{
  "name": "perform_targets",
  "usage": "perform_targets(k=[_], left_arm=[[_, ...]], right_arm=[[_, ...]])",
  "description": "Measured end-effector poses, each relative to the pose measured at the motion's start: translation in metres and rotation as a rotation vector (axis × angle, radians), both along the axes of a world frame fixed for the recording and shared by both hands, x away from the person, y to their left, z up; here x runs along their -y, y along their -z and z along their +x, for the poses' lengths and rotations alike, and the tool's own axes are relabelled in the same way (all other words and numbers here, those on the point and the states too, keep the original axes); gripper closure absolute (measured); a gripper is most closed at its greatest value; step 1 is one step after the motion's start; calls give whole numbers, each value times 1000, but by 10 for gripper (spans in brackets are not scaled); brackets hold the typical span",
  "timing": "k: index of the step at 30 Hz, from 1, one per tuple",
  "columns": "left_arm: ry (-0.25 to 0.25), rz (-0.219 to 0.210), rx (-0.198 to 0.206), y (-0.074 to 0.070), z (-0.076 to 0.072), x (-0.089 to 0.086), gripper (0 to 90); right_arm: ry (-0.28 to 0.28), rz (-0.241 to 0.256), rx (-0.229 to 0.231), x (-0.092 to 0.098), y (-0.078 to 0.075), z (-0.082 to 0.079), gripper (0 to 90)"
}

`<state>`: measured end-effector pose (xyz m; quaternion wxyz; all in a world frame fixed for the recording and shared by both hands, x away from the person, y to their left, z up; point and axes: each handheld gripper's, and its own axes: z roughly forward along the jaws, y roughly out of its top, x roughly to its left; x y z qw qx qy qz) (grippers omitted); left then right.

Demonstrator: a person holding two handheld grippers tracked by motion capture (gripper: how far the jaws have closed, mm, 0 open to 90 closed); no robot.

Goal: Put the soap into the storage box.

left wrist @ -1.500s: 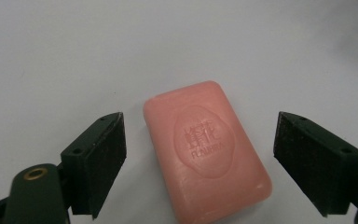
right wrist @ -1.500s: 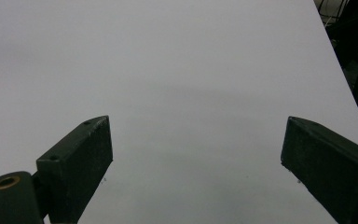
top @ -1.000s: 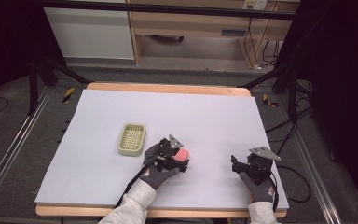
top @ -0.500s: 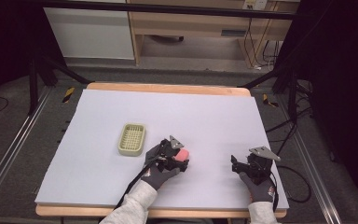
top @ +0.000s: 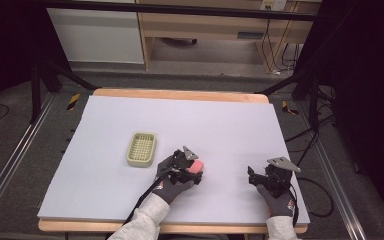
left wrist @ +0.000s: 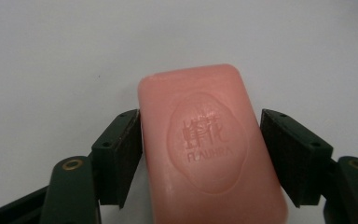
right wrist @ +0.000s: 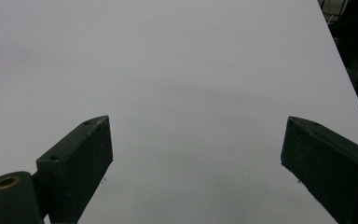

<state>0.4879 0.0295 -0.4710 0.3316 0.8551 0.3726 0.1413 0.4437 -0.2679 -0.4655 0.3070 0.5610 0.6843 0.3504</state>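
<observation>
— High view first: we see our left gripper (top: 192, 167) low over the pale grey table (top: 105, 125), near its front edge and a little left of the middle, with the pink soap bar (top: 196, 166) between its jaws. Where do we place the bar against the rest?

— We put it just right of the pale green slotted soap dish (top: 141, 149), near it but apart, and well apart from our right gripper (top: 252, 176), which sits close to the front right corner of the table.

— Left gripper view gives us more. The soap bar (left wrist: 207, 144) lies flat on the table, its stamped face up, its length running away from us. The one pad (left wrist: 126, 154) touches the bar's side. On the other side we see a thin gap between the bar and the pad, so we cannot tell whether the clamp has truly closed on it.

— Agreed; we call it jaws around the bar, contact on one side, grip unsure. And the right one?

— Right gripper view shows our right gripper (right wrist: 196, 158) released, its jaws spread wide with bare table (right wrist: 182, 70) between them and the table's edge at the upper right.
</observation>
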Motion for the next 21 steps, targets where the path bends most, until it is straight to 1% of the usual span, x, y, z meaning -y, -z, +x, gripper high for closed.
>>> perform_targets(k=[6,15,16,17,19,21], left_arm=[[4,9,-12,0,0,-1,364],[12,16,-10,0,0,0,366],[13,30,-11,2,0,0,365],[15,36,-2,3,0,1,362],[18,37,3,3,-1,1,368],[21,38,1,2,0,1,369]], right_arm=[[-1,0,-1,0,0,0,91],[1,0,-2,0,0,0,91],[2,0,-1,0,0,0,91],[2,0,0,0,0,0,91],[7,4,0,0,0,0,91],[8,2,1,0,0,0,91]])
